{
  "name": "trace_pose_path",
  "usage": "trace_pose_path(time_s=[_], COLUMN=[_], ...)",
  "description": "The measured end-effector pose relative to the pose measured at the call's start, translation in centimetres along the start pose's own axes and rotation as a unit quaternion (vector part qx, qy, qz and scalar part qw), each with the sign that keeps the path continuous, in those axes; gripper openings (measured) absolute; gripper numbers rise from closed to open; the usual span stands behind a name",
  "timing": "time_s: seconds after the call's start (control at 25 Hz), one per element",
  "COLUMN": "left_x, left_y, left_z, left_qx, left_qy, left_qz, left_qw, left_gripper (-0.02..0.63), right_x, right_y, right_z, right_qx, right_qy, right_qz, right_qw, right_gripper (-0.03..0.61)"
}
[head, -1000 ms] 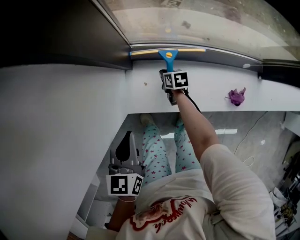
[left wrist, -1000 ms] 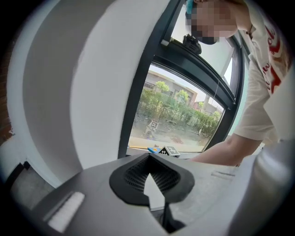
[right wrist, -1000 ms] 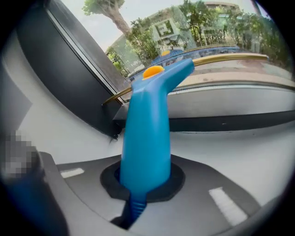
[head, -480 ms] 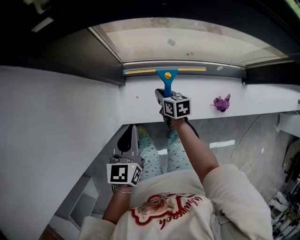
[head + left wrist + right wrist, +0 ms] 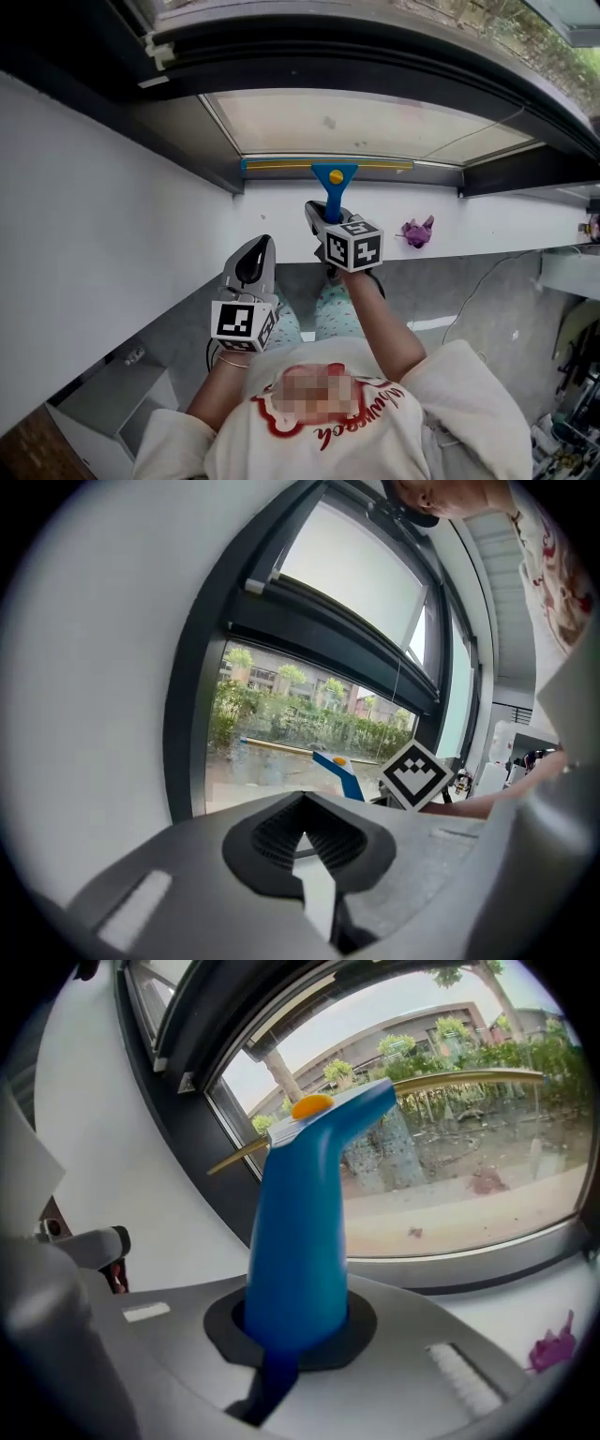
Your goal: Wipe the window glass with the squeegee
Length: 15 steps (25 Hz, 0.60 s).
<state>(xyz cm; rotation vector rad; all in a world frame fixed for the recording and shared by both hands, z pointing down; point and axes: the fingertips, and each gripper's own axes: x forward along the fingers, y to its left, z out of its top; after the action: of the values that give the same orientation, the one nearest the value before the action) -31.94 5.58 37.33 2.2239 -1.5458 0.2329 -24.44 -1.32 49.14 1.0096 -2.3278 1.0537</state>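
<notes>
From the head view, the right gripper (image 5: pixel 324 221) reaches over the white sill (image 5: pixel 281 217) and holds the blue squeegee (image 5: pixel 334 186). Its yellow blade lies along the bottom edge of the window glass (image 5: pixel 366 127), just by the lower frame. The left gripper (image 5: pixel 255 257) hangs near the sill's edge, apart from the glass. A small purple crumpled thing (image 5: pixel 417 232) lies on the sill to the right.

In the left gripper view, the jaws are pressed together with nothing between them.

In the right gripper view, the jaws pinch the squeegee's handle firmly, and the blade stretches across the pane.

I judge this to be the low end of a stroke. The next move calls for lifting the blade up to an unwiped strip and drawing it down flat, with even pressure.
</notes>
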Motion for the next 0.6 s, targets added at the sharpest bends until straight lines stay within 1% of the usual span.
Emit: trace_pose_path(time_s=[0.24,0.4,0.6], left_x=[0.4,0.4,0.1], left_y=[-2.3,-3.6,-6.1], left_z=[3.4,4.6,6.8], left_qx=[0.019,0.016,0.028], left_qy=[-0.026,-0.038,-0.057], left_qz=[-0.020,-0.030,-0.047], left_qw=[0.9993,0.9987,0.9969], left_gripper=[0.000,0.000,0.000], right_x=[-4.6,-7.8,-11.3], right_y=[1.2,1.7,2.3], right_z=[2.7,4.3,6.1], right_qx=[-0.025,-0.026,-0.044], right_qy=[-0.023,-0.045,-0.075], right_qz=[-0.003,0.001,0.000], right_qw=[0.999,0.999,0.996], right_gripper=[0.026,0.026,0.028])
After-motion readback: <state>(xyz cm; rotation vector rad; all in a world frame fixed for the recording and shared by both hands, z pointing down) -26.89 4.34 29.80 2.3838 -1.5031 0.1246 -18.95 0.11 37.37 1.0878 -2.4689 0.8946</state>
